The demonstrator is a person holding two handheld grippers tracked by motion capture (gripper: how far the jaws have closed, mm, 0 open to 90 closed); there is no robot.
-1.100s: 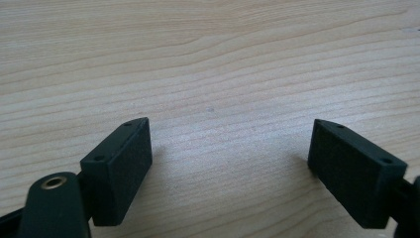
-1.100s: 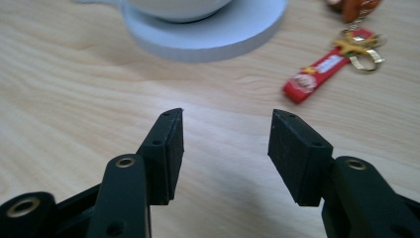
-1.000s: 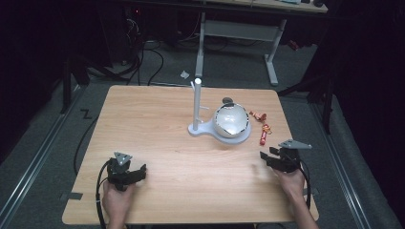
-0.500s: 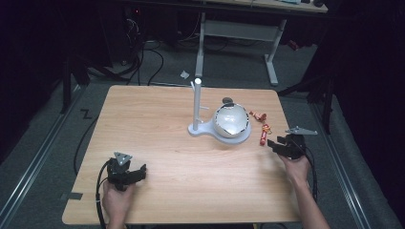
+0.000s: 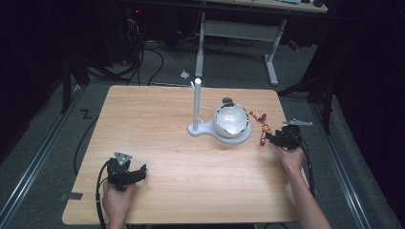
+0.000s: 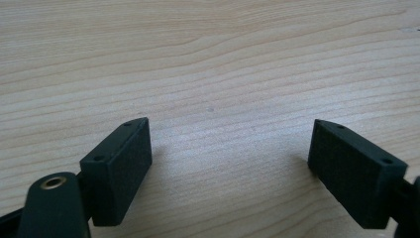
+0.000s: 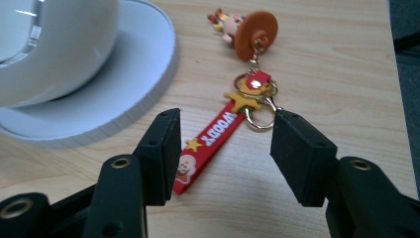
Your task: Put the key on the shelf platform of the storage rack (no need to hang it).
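Observation:
A red keychain strap point(image 7: 210, 141) printed with "WOODY" lies flat on the wooden table point(image 5: 157, 119), ringed to a small figure with an orange hat point(image 7: 247, 29). From above, the keychain point(image 5: 263, 136) lies right of the white bowl point(image 5: 230, 120). My right gripper point(image 7: 225, 121) is open, its jaws straddling the strap's near end without touching it; they have just been opening. That gripper point(image 5: 270, 137) points left at the keychain. My left gripper point(image 5: 141, 172) rests near the table's front left, open, with bare wood between its jaws point(image 6: 231, 125).
The bowl point(image 7: 59, 44) sits on a round white base point(image 7: 129, 74) with an upright white post point(image 5: 196, 102); the base's rim lies just left of my right jaws. The table's right edge runs close behind the right hand. A desk frame and cables are beyond the far edge.
My right gripper moved away from the person's side, up along the table's right side, to the keychain. The left gripper stayed put.

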